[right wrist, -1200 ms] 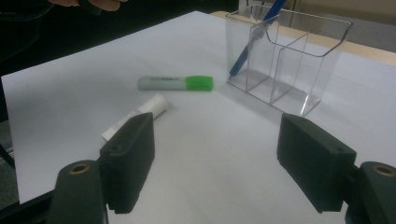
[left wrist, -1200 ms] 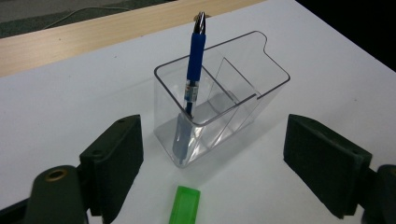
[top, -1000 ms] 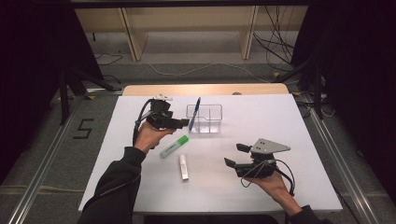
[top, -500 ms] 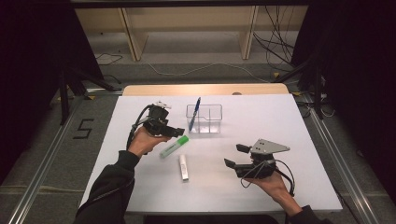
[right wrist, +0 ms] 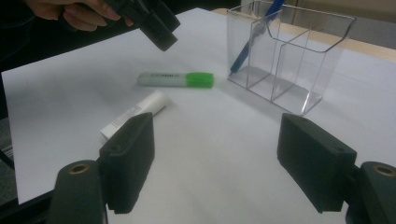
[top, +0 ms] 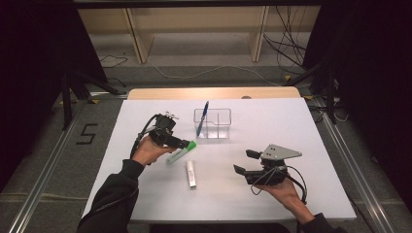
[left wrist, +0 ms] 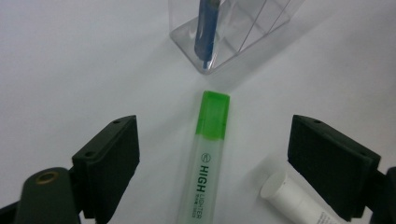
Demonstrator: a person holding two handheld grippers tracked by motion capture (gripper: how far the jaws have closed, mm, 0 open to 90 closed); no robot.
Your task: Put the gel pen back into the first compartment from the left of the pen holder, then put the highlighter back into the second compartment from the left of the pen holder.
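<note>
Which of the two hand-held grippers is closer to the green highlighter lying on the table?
The left. The left gripper hovers right over the highlighter, jaws open on either side of it. The right gripper hangs well off toward the table's right side, also open.

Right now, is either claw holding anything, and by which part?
Nothing is held. The left claw is open, its jaws standing either side of the green highlighter, which lies on the table. The right claw is open over bare table.
</note>
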